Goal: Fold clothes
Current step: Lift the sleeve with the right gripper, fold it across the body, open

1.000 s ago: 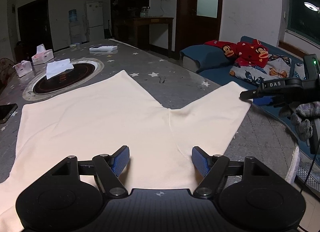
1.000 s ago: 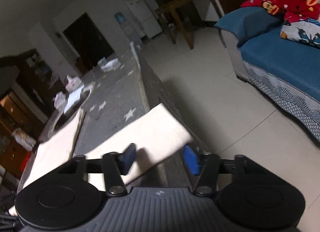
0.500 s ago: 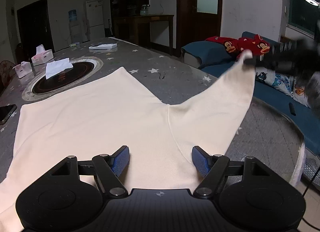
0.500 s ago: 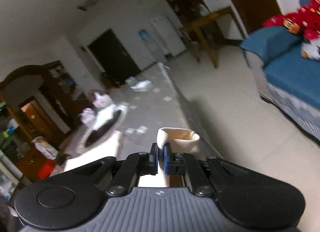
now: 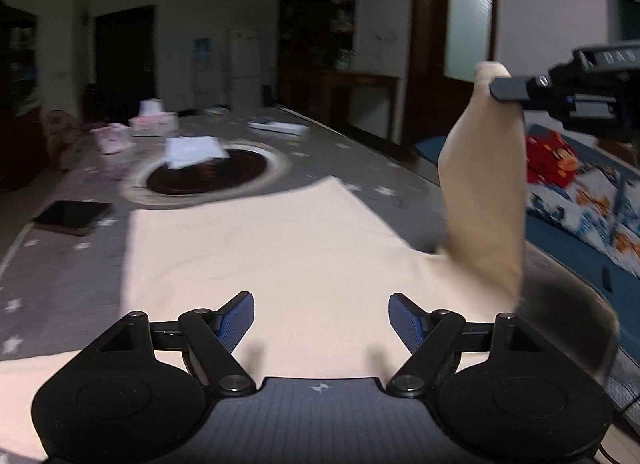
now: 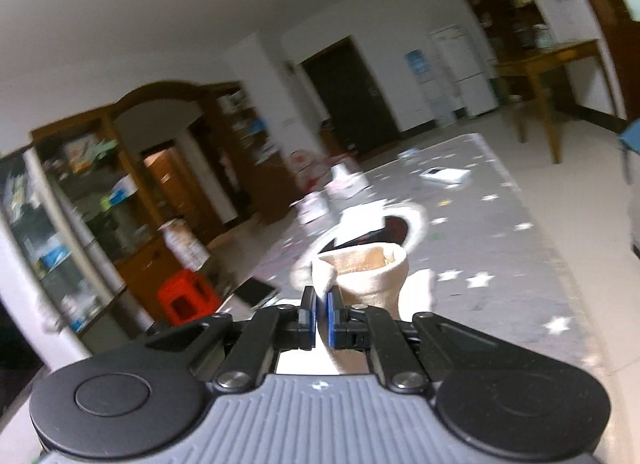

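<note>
Cream trousers (image 5: pixel 280 248) lie spread flat on the grey starred table (image 5: pixel 60 264). My left gripper (image 5: pixel 321 320) is open and empty, hovering low over the trousers near their waist end. My right gripper (image 6: pixel 320 314) is shut on the hem of the right trouser leg (image 6: pixel 360 276) and holds it high above the table. In the left wrist view that leg (image 5: pixel 484 192) stands up steeply from the crotch to the right gripper (image 5: pixel 504 88) at the upper right.
A round black hotplate (image 5: pixel 208 176) with a white paper on it sits in the table's middle. A dark phone (image 5: pixel 72 216) lies at the left edge. Tissue boxes (image 5: pixel 152 124) stand further back. A blue sofa (image 5: pixel 580 216) with red toys is at the right.
My right gripper closed on the leg hem a second ago and has since lifted it up and swung it over the table. The left gripper stayed open and shifted slightly.
</note>
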### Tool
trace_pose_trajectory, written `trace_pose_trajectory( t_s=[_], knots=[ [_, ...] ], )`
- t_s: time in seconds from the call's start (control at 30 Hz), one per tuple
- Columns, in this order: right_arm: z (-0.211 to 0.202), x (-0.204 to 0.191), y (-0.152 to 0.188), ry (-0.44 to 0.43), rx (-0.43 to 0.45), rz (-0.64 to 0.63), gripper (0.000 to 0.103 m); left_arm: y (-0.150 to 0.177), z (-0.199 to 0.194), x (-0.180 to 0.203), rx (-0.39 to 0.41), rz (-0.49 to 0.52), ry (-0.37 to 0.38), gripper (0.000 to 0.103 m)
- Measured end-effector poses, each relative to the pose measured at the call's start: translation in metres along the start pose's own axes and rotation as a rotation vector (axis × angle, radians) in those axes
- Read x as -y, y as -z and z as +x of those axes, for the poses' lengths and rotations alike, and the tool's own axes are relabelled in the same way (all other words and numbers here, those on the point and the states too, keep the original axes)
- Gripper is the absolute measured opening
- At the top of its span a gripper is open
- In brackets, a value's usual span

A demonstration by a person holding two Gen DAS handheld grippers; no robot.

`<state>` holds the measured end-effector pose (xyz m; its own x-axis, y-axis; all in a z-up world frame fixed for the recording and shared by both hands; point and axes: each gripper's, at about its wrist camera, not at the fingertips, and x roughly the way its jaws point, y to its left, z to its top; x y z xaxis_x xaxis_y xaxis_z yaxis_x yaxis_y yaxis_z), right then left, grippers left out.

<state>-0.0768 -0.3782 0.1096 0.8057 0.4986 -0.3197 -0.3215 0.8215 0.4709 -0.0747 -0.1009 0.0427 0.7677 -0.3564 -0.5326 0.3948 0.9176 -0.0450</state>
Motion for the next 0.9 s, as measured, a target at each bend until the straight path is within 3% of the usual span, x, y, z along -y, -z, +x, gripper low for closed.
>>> trace_pose_trajectory(
  t_s=[0.2,0.5,0.6,0.67,0.87,0.9],
  knots=[
    [0.052,-0.041,0.015,-0.069,-0.111,-0.056,0.005,0.008,-0.023,-0.044,0.03,-0.08,-0.093,0.079],
    [0.107,-0.075,0.066,-0.087,-0.281,-0.131,0.008,0.03,-0.042,-0.074,0.013,-0.148,-0.144,0.08],
    [0.117,-0.081,0.079,-0.101,-0.321,-0.142,0.014,0.031,-0.043,-0.076,0.014,-0.153,-0.147,0.08],
    [0.118,-0.084,0.083,-0.113,-0.335,-0.152,0.031,0.031,-0.044,-0.076,0.016,-0.153,-0.147,0.081],
    [0.099,-0.08,0.076,-0.086,-0.339,-0.259,0.053,0.025,-0.042,-0.068,0.031,-0.144,-0.13,0.081],
    [0.095,-0.076,0.076,-0.065,-0.343,-0.278,0.053,0.023,-0.042,-0.066,0.034,-0.141,-0.121,0.08]
  ],
)
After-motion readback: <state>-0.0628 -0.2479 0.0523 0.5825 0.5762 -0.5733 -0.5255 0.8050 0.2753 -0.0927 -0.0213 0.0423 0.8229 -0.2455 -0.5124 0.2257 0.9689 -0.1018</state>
